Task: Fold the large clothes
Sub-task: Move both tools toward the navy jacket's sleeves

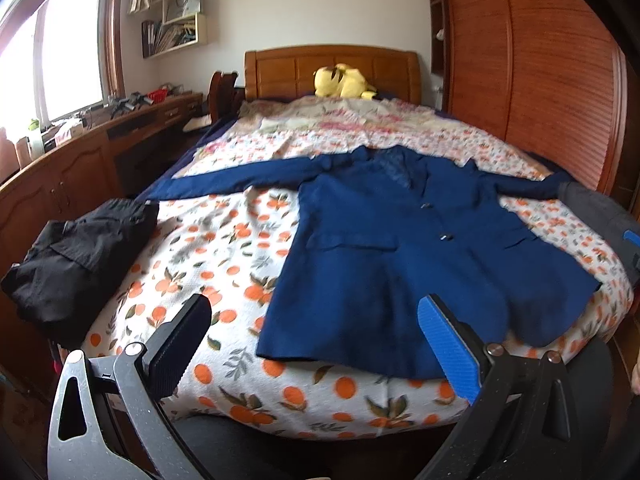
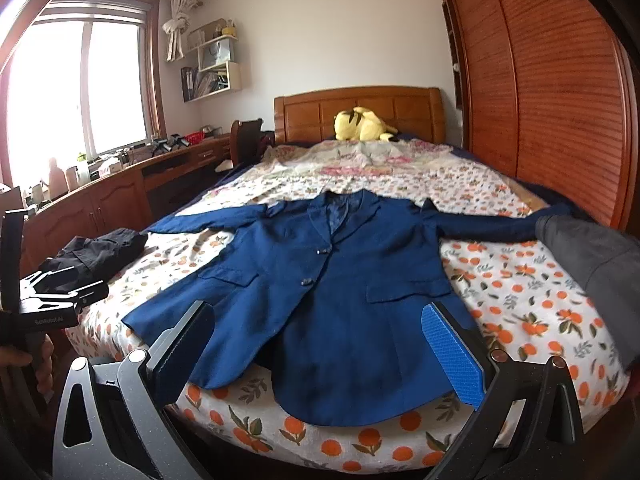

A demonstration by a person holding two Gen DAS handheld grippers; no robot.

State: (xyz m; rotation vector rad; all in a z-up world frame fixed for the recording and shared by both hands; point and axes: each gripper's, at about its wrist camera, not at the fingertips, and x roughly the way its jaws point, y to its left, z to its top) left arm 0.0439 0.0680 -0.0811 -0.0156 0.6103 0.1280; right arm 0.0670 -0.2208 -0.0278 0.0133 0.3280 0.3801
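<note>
Blue blazer (image 2: 320, 288) lies flat mid-frame on the bed (image 2: 520, 320). My left gripper (image 1: 316, 344) and right gripper (image 2: 320, 348) hover apart, empty; I'd pinch a sleeve cuff cleanly first.

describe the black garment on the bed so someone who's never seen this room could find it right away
Start at the bed with the orange-print cover, then go to its foot-end edge on the window side. The black garment lies there in a crumpled heap beyond the blue jacket's sleeve tip. Unlike the jacket, which is spread flat with sleeves out, it is bunched up and black.
</note>
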